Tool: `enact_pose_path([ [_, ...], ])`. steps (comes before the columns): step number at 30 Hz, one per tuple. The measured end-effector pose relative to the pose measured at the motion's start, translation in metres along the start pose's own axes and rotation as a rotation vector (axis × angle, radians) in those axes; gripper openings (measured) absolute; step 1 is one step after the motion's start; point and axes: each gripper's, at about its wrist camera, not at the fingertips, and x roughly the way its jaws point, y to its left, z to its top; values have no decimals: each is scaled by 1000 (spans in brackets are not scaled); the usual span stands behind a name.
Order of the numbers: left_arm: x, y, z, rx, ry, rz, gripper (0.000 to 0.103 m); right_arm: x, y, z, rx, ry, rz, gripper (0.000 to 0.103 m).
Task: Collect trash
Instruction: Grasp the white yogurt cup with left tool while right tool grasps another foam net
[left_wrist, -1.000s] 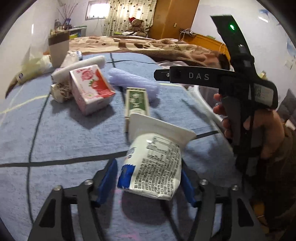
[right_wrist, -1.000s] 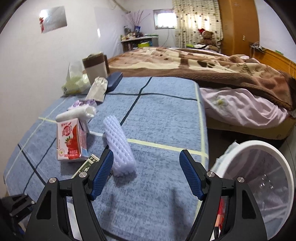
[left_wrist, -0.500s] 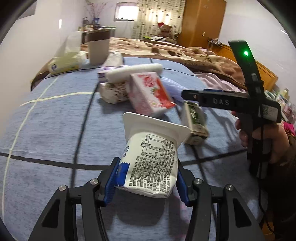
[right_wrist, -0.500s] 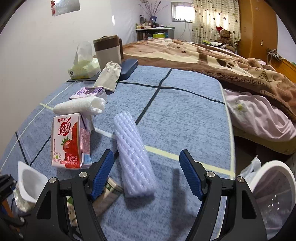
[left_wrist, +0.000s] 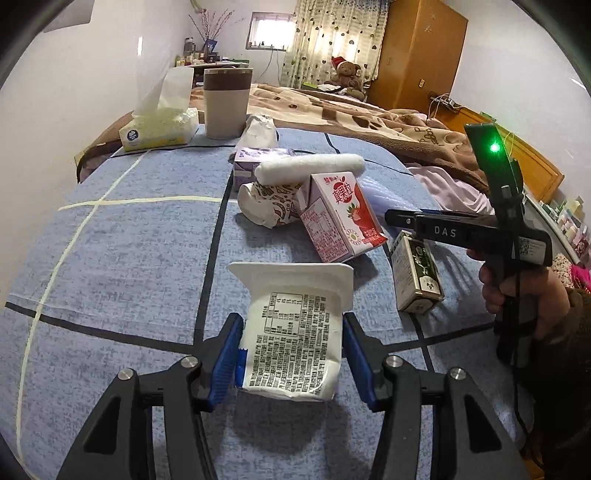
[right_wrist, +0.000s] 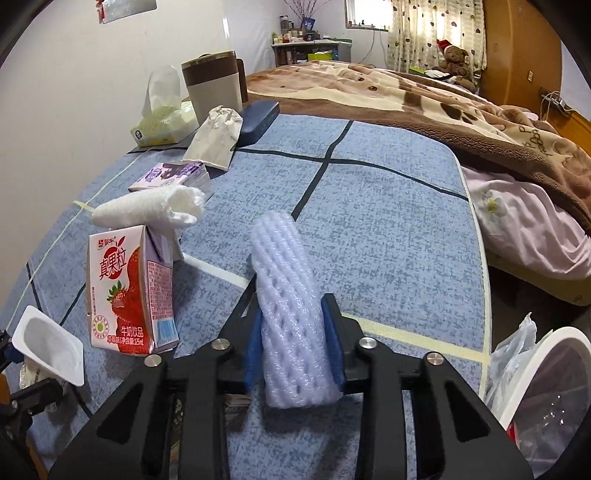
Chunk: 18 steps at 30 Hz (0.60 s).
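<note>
Both tongs are closing on trash above the blue-clothed bench: left tongs (left_wrist: 291, 354) pinch the yogurt cup (left_wrist: 291, 332), right tongs (right_wrist: 293, 343) squeeze the foam net sleeve (right_wrist: 288, 306). Squeeze lightly; carry both to the lined bin (right_wrist: 546, 373) right of the sleeve.

A tissue box (left_wrist: 159, 129) and a beige-and-brown container (left_wrist: 226, 103) stand at the far edge of the blue checked tabletop (left_wrist: 122, 254), a dark case (right_wrist: 258, 120) just beside them. Beyond lies a bed under a brown blanket (right_wrist: 406, 99), with a teddy bear (left_wrist: 345, 74) near the wooden wardrobe (left_wrist: 417, 51).
</note>
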Motion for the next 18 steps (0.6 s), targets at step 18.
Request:
enact_pose_path([
  [18, -21, -15, 1, 19, -53, 3, 53, -26, -8, -8, 66, -76, -26, 25],
])
